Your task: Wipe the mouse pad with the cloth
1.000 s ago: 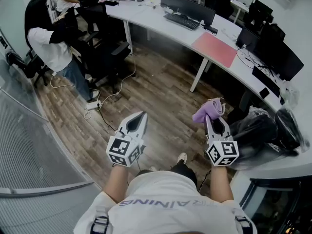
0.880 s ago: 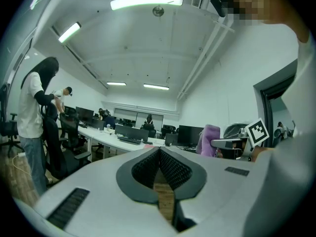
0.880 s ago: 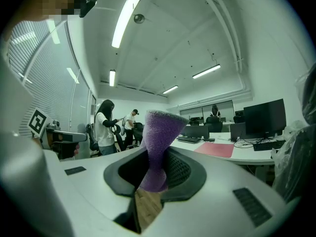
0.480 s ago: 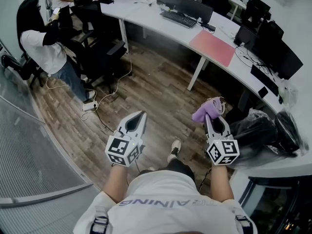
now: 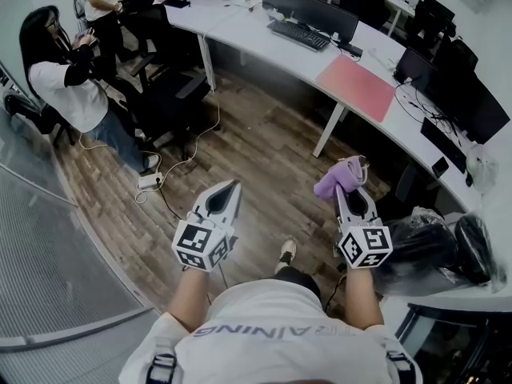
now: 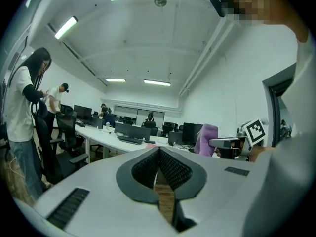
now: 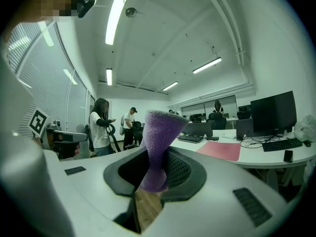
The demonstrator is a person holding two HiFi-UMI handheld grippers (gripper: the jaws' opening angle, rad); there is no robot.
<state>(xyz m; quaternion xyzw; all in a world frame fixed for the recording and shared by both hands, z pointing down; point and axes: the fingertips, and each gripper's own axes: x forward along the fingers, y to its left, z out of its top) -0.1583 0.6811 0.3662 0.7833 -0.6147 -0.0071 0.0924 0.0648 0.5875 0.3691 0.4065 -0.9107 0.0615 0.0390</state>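
The pink mouse pad lies flat on the curved white desk, well ahead of both grippers; it also shows in the right gripper view as the mouse pad. My right gripper is shut on a purple cloth, whose upper end sticks up past the jaws. The cloth is pinched between the dark pads. My left gripper hangs over the wooden floor, shut and holding nothing. In the left gripper view the left gripper has its pads touching, and the cloth shows off to the right.
A keyboard and monitors stand on the desk beyond the pad. Black bags sit on the desk end at my right. Office chairs, a person and floor cables are at the left.
I have stepped forward across the floor, and my foot now shows lower between the grippers. Both grippers keep the same pose, the cloth still held in the right one.
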